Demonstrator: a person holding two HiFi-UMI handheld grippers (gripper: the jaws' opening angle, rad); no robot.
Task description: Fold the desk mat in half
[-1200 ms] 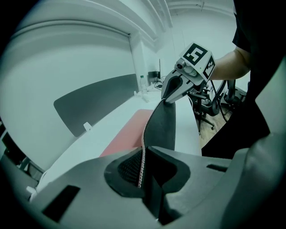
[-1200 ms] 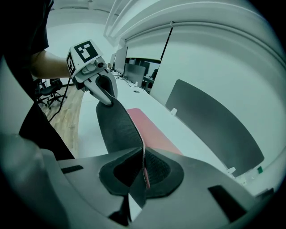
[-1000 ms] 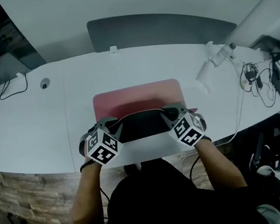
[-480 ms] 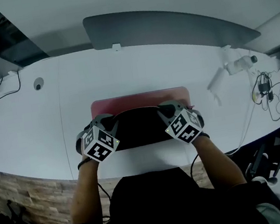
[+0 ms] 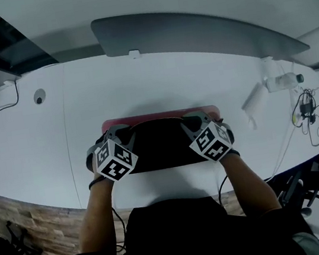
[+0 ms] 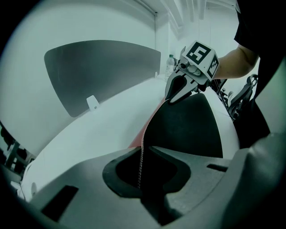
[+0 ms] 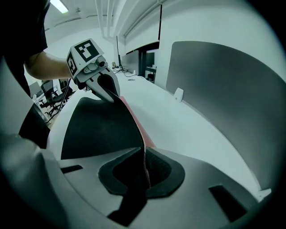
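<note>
Two hand-held grippers are engaged on one item, the desk mat (image 5: 159, 146). The left gripper (image 5: 123, 137) has its jaws closed on the mat's stitched edge near the left corner. The right gripper (image 5: 192, 124) is clamped likewise near the right corner. Each gripper view confirms a thin edge pinched between the pads, running in a line to the opposite gripper.

The mat sits on the white desk (image 5: 37, 149), centred directly before the person. Its gripped half is turned over with the black underside facing up. The pink top face shows only as a narrow strip along the far side. Whether the held edge rests on the layer beneath or hangs just above it cannot be settled from these angles.

Markings: each gripper's marker cube (image 5: 115, 160) carries black-and-white square codes, with no lettering. A clear bottle (image 5: 282, 81) lies on the desk well to the right; its label is too small to read. A grey partition panel (image 5: 192, 28) stands behind the desk, and cables (image 5: 310, 112) trail at the right end.
</note>
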